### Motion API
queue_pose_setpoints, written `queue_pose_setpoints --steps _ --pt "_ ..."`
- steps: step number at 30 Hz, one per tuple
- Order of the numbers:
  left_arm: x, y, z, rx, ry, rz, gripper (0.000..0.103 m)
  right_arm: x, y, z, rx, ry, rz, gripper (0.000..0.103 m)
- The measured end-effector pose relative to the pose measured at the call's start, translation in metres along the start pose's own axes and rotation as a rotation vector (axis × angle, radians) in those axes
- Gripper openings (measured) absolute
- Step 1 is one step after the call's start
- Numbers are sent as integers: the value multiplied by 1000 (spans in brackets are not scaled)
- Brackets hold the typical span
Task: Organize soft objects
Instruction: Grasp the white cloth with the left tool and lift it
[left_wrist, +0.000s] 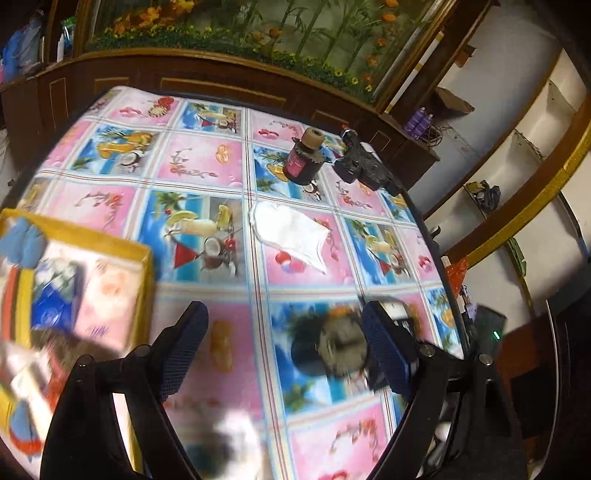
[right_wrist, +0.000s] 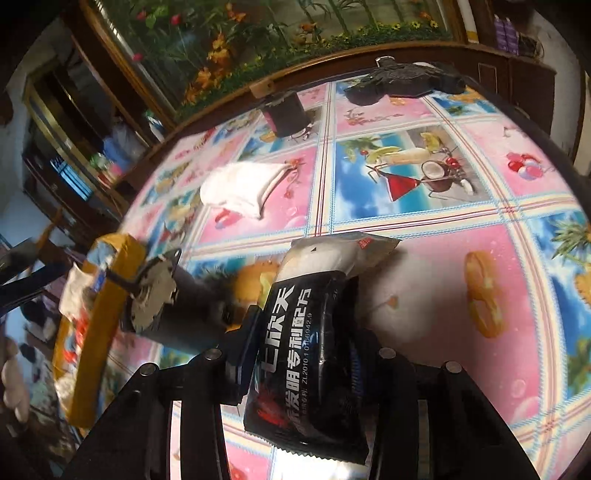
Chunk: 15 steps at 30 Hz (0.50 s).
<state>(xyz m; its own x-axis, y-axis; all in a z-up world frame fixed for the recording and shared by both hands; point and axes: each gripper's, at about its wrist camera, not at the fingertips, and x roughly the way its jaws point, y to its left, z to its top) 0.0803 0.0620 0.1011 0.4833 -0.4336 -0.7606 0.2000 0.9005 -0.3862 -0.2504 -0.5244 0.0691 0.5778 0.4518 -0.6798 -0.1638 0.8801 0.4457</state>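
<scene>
The right gripper (right_wrist: 303, 328) pinched a soft black-and-white printed packet (right_wrist: 306, 339); the left gripper (left_wrist: 284, 350) hung spread wide over the fruit-patterned tablecloth (left_wrist: 207, 162).

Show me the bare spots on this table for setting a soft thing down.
Free: tablecloth between the yellow box and white cloth, and the pink squares right of the black packet. Crowded: far edge by the dark bottle and black object.

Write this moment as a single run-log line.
right gripper: shut on black sachet | left gripper: open, empty | white cloth: lying on table | yellow box: at left
</scene>
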Motion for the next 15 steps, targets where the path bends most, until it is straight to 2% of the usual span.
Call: queue_pose_setpoints --steps 4,7,9,15 --pt "57 3 27 -2 48 38 86 2 -13 -1 47 -5 46 41" --pt "93 10 42 -13 61 70 86 4 -16 -2 41 -7 40 41" --pt "108 13 50 -25 56 60 86 4 -14 -2 29 -8 28 41" --pt "143 -5 66 72 71 109 86 4 -10 -1 27 -6 23 42"
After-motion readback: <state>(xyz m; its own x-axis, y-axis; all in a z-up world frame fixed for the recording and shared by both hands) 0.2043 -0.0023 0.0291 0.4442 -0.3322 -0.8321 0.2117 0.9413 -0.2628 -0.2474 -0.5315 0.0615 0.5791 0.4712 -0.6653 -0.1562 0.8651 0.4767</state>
